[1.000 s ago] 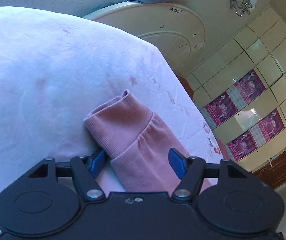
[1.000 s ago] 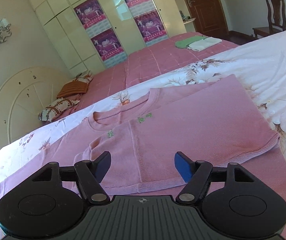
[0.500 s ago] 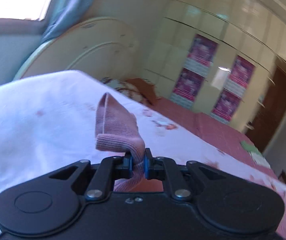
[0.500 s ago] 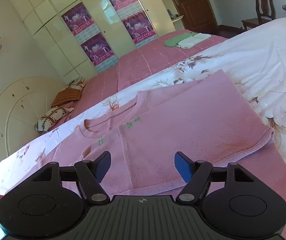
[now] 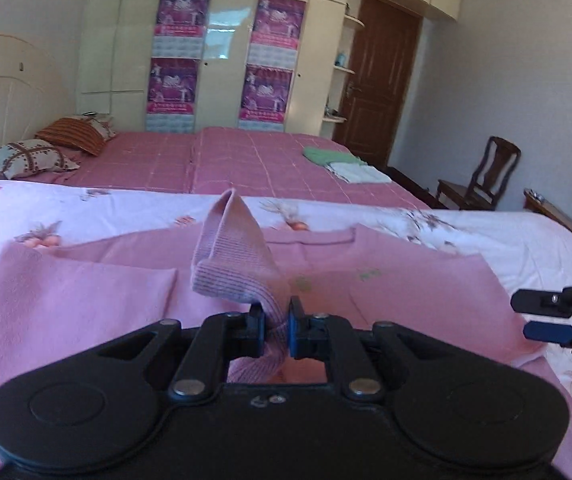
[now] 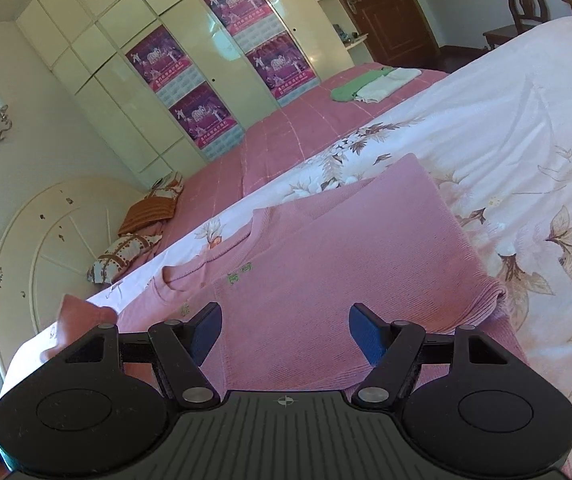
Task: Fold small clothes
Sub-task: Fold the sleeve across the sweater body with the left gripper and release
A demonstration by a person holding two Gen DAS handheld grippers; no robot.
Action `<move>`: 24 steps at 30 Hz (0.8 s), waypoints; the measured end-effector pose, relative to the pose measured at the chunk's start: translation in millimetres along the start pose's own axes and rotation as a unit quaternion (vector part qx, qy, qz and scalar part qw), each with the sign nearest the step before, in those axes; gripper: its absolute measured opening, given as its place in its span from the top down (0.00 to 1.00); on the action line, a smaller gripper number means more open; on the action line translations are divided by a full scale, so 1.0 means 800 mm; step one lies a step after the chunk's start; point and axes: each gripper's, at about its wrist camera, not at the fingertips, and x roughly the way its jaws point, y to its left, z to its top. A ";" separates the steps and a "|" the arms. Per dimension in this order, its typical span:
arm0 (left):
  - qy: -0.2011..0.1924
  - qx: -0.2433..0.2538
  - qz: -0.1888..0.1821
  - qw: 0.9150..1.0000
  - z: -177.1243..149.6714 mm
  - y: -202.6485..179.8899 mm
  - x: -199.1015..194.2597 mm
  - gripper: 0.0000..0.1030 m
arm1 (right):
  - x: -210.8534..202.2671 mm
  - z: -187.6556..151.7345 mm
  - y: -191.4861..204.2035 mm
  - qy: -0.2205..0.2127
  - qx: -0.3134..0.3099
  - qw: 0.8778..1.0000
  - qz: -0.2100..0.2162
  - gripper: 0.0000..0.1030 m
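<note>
A pink knit sweater lies flat on the floral bed cover, with one side folded over its front; it also shows in the right wrist view. My left gripper is shut on the sweater's ribbed sleeve cuff and holds it up above the body of the sweater. My right gripper is open and empty, hovering over the sweater's lower part; it also shows at the right edge of the left wrist view. The lifted sleeve shows at the left of the right wrist view.
The floral bed cover spreads to the right. A second bed with a pink checked cover lies behind, with folded green and white cloths and pillows. A wardrobe, a door and a wooden chair stand beyond.
My left gripper closed on the sleeve cuff, lifted it and swung it over the sweater's body. My right gripper stayed open and moved closer to the sweater.
</note>
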 end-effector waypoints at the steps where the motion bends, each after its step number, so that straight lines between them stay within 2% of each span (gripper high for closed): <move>1: 0.005 0.009 -0.003 1.000 -0.004 -0.013 0.007 0.91 | -0.002 0.002 -0.004 -0.001 0.001 1.000 0.003 0.31; 5: 0.035 0.033 -0.007 0.999 -0.014 -0.047 0.039 0.89 | -0.009 0.009 -0.020 -0.001 0.019 1.000 0.016 0.31; 6: 0.054 0.037 -0.020 0.998 -0.018 -0.052 0.047 0.79 | -0.009 0.010 -0.024 0.000 0.025 1.000 0.019 0.31; 7: 0.073 0.043 -0.021 0.996 -0.023 -0.057 0.055 0.64 | -0.009 0.010 -0.026 0.002 0.031 0.999 0.022 0.31; 8: 0.077 0.050 -0.019 0.996 -0.028 -0.063 0.054 0.57 | -0.008 0.011 -0.028 0.006 0.039 0.999 0.026 0.31; 10: 0.042 0.069 -0.017 0.997 -0.034 -0.064 0.026 0.27 | -0.003 0.011 -0.030 0.017 0.054 0.998 0.037 0.31; 11: 0.021 0.073 -0.008 0.997 -0.037 -0.059 0.007 0.23 | -0.001 0.010 -0.029 0.022 0.058 0.997 0.043 0.31; 14: -0.008 0.057 0.025 0.998 -0.041 -0.017 -0.047 0.27 | 0.008 0.004 -0.023 0.039 0.056 0.996 0.059 0.31; 17: -0.010 0.030 0.095 0.995 -0.055 0.050 -0.091 0.39 | 0.023 -0.004 -0.017 0.062 0.056 0.993 0.079 0.31; 19: 0.000 0.021 0.149 0.989 -0.063 0.095 -0.114 0.40 | 0.034 -0.012 -0.009 0.075 0.059 0.991 0.094 0.32; 21: 0.026 0.010 0.183 0.983 -0.072 0.135 -0.123 0.44 | 0.047 -0.019 0.002 0.086 0.054 0.990 0.101 0.32; 24: 0.046 0.000 0.203 0.978 -0.076 0.172 -0.124 0.44 | 0.072 -0.029 0.022 0.107 0.029 0.989 0.095 0.32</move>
